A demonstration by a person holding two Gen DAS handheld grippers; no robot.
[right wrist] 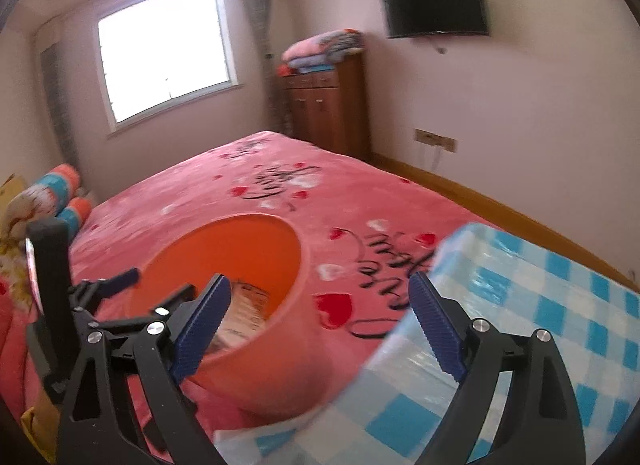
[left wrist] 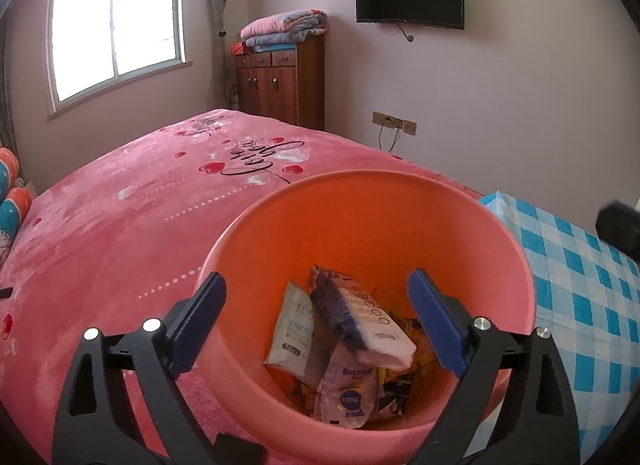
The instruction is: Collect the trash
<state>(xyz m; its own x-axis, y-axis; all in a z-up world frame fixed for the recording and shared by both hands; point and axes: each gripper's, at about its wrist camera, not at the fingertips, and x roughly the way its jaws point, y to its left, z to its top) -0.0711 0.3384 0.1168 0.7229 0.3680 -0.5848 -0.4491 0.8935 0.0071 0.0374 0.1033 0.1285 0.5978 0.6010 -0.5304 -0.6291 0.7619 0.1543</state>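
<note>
An orange plastic bin point(left wrist: 360, 217) stands beside the pink bed. It holds several wrappers and packets, among them a white and purple packet point(left wrist: 360, 317) on top. My left gripper point(left wrist: 316, 321) is open and empty, hovering over the bin's mouth. In the right wrist view the bin point(right wrist: 224, 253) is lower left of centre, with a packet point(right wrist: 244, 305) inside. My right gripper point(right wrist: 320, 321) is open and empty, above the bin's right side. The left gripper point(right wrist: 132, 289) shows at the left of that view.
A pink blanket with hearts covers the bed point(left wrist: 140, 205). A blue and white checked cloth point(right wrist: 520, 325) lies to the right of the bin. Pillows point(right wrist: 52, 193) lie at the far left. A wooden cabinet point(left wrist: 280, 81) stands by the far wall.
</note>
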